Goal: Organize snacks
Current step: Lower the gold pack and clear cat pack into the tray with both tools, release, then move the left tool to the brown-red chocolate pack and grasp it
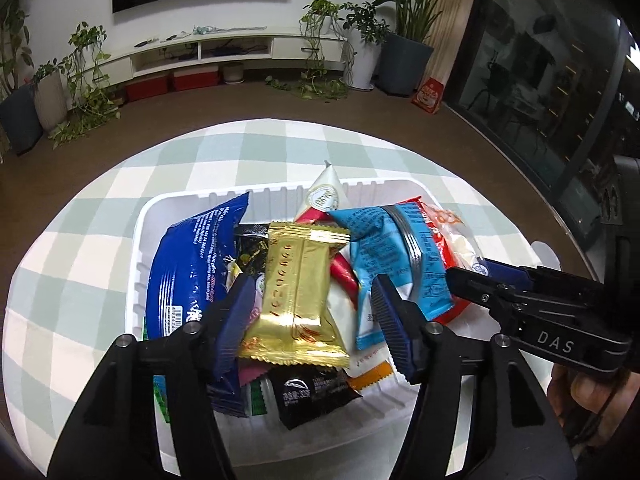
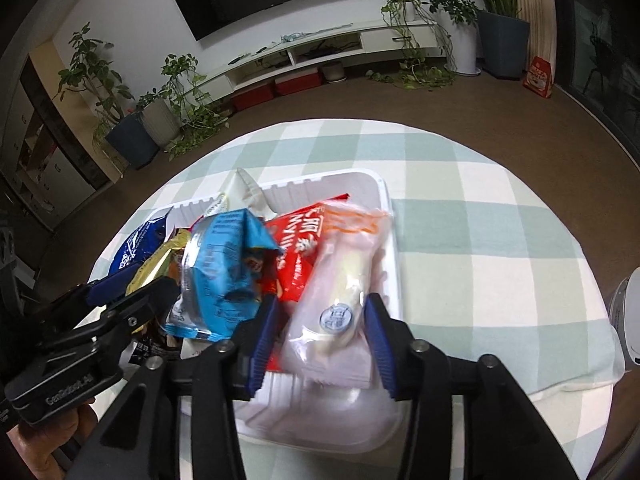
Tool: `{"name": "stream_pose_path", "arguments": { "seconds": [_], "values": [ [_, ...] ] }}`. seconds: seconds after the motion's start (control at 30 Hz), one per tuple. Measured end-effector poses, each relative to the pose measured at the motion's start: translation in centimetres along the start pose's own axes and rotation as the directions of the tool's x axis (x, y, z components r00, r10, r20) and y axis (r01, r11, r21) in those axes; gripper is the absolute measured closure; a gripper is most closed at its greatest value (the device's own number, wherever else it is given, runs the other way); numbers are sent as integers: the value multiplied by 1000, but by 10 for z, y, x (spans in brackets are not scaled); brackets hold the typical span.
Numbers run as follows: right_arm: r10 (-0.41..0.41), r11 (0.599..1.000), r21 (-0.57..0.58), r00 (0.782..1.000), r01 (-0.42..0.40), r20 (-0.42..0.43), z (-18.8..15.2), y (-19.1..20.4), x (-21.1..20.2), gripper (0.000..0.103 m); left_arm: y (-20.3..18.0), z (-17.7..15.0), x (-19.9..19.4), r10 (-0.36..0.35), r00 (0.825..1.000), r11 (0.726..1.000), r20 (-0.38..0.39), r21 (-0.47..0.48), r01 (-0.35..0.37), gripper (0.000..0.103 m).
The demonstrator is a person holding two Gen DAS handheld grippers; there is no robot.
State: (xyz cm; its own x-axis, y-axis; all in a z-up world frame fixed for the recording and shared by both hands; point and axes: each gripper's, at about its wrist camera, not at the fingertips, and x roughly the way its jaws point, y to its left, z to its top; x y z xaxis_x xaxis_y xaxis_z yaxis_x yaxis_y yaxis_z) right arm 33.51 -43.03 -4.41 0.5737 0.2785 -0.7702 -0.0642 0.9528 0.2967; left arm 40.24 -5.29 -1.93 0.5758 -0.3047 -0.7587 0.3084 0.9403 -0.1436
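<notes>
Over white tray [image 1: 188, 200]: left gripper [image 1: 312, 320] apart around gold packet [image 1: 298, 292]; right gripper [image 2: 320, 332] apart astride clear packet [image 2: 340, 300]. Placing step likely; next, withdraw upward.

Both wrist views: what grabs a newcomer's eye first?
The shiny gold foil snack packet lies on top of the pile in the white plastic tray, framed by the open left claw. At the tray's right end, the open right claw straddles a clear-wrapped pale bun packet. A crumpled light-blue snack bag sits between them.
</notes>
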Motion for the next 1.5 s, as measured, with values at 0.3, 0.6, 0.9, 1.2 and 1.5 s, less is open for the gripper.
{"name": "stream_pose_path", "arguments": {
  "seconds": [0.3,0.6,0.9,1.2,1.5],
  "values": [
    [18,1000,23,999,-19,37,-7,-8,-21,33,-9,-7,-18,-3,1000,1000,21,11,3,30],
    [75,997,-3,994,-75,79,-35,-9,-63,33,-8,-34,-70,0,999,999,50,48,-2,9],
    [154,972,-192,986,-138,69,-103,26,-112,26,-9,-109,-127,13,1000,994,2,113,-13,9],
    [193,889,-418,981,-187,-27,-185,74,-132,26,-21,-190,-135,32,991,985,-132,175,-8,9],
    [172,858,-479,983,-185,-72,-212,87,-132,31,-38,-193,-122,64,986,962,-153,271,-20,20]
  ]
}}
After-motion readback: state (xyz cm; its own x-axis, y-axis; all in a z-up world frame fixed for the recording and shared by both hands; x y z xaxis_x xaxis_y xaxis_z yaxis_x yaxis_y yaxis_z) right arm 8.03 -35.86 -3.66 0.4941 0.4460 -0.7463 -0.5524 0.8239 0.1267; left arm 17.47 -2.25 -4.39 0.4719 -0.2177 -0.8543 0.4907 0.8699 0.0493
